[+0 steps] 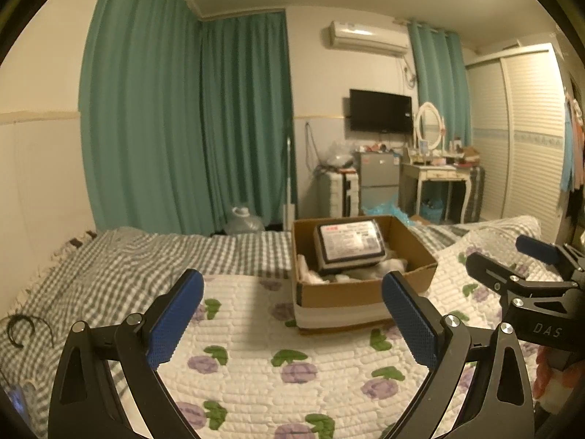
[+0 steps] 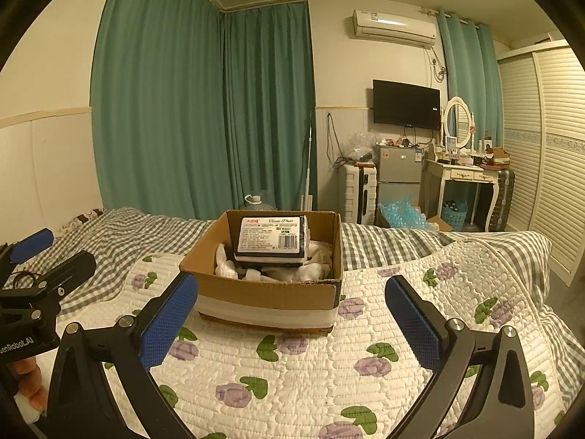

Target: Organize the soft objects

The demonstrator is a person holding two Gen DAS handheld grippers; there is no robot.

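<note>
Half-hiding white soft items (image 2: 234, 269) inside cardboard box (image 2: 267, 292): tissue pack (image 2: 270, 236).

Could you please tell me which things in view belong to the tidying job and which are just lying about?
Job: cardboard box, tissue pack, white soft items in the box.
Lying about: hair ties, water jug, suitcase.

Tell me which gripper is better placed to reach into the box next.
Probably right. The box sits almost centred ahead of the right gripper, whereas it lies off to the right of the left gripper. Both are open and empty.
</note>
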